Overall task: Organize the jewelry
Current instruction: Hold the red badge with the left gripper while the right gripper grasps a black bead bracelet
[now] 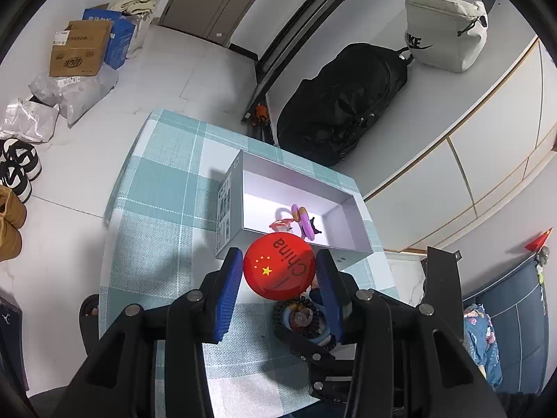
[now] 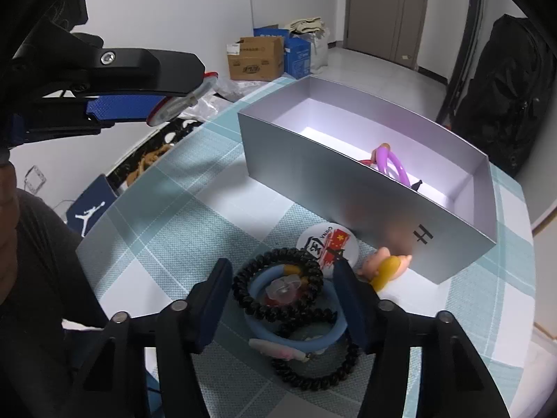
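Observation:
My left gripper [image 1: 280, 271] is shut on a red round badge [image 1: 278, 266] printed with stars and "China", held above the plaid cloth in front of the grey open box [image 1: 229, 209]. The right wrist view shows this left gripper [image 2: 174, 104] at upper left, with the badge [image 2: 181, 101] edge-on. Inside the box [image 2: 348, 181] lie a purple ring [image 2: 393, 165] and small red pieces. My right gripper [image 2: 283, 292] is low over a pile lying on the cloth: a black spiral hair tie [image 2: 275, 278] and a blue ring [image 2: 296, 334]. Its pads flank the pile closely, and no squeeze shows.
A white badge [image 2: 325, 244] and a small pink and yellow doll [image 2: 383, 264] lie against the box front. A black backpack [image 1: 344, 104] and a white bag [image 1: 445, 31] sit beyond the table [image 1: 156, 181]. Cardboard boxes [image 1: 80, 52] and shoes [image 1: 17, 170] are on the floor. A person's dark sleeve [image 2: 41, 261] is at left.

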The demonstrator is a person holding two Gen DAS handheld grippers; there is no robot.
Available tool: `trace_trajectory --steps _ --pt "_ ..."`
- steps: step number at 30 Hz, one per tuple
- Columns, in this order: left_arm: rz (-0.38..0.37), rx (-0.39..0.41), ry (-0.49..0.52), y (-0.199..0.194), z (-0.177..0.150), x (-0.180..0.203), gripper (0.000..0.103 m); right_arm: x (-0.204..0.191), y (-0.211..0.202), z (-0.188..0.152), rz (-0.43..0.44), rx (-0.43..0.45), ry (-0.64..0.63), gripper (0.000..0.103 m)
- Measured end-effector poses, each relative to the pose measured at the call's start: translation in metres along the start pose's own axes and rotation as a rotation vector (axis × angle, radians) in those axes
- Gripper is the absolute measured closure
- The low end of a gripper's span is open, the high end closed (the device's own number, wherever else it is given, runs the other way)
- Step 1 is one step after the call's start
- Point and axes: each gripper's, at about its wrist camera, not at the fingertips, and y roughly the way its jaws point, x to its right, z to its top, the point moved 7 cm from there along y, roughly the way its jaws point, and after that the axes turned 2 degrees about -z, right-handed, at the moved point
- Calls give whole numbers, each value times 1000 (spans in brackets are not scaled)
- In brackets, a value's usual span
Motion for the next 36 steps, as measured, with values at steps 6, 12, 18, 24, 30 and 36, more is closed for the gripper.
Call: trace_trajectory --steps 6,12,18,24,30,36 --pt "-3 3 -3 0 1 0 66 -10 -3 -2 -15 -1 -53 56" --pt "-3 11 -4 -3 1 0 66 -12 0 -4 -6 -4 -56 60" --pt "-2 14 -1 -6 0 1 66 -10 -5 -3 -2 7 -45 64" --pt "-2 15 5 -6 0 1 66 -4 -11 -3 24 20 -10 68" --pt "-2 13 6 -7 0 1 66 2 -20 -3 63 33 8 76" --pt "0 14 5 -6 -1 1 66 0 -27 -3 76 53 16 76"
